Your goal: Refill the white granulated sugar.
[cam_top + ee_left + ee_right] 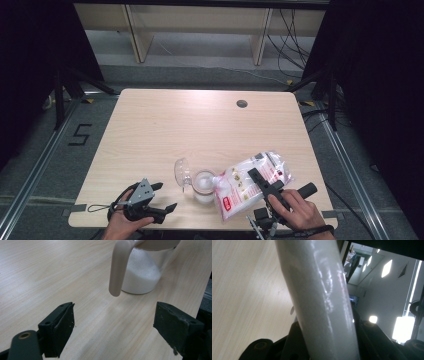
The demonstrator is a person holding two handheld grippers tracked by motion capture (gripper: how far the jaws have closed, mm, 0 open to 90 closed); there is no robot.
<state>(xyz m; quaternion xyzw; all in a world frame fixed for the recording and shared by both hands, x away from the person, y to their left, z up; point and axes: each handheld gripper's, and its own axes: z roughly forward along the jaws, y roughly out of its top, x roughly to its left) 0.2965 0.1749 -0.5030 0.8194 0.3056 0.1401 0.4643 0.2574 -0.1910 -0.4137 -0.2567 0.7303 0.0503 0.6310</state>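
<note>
Right hand-held gripper (264, 186) clamped on bag (250, 182), tipped toward jar (204, 186). Left hand-held gripper (167, 196) wide, empty, at jar's 8 o'clock on bench (200, 125).

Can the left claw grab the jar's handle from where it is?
Probably yes. The left claw is open, the beige handle hangs just ahead of it, and there is just bare table between them.

A large black "5" (80, 135) is marked on the grey floor (45, 165), at about nine o'clock from the tabletop (200, 125). The plastic bag (250, 182) at the tabletop's five o'clock corner carries red printed labels, too small to read.
</note>
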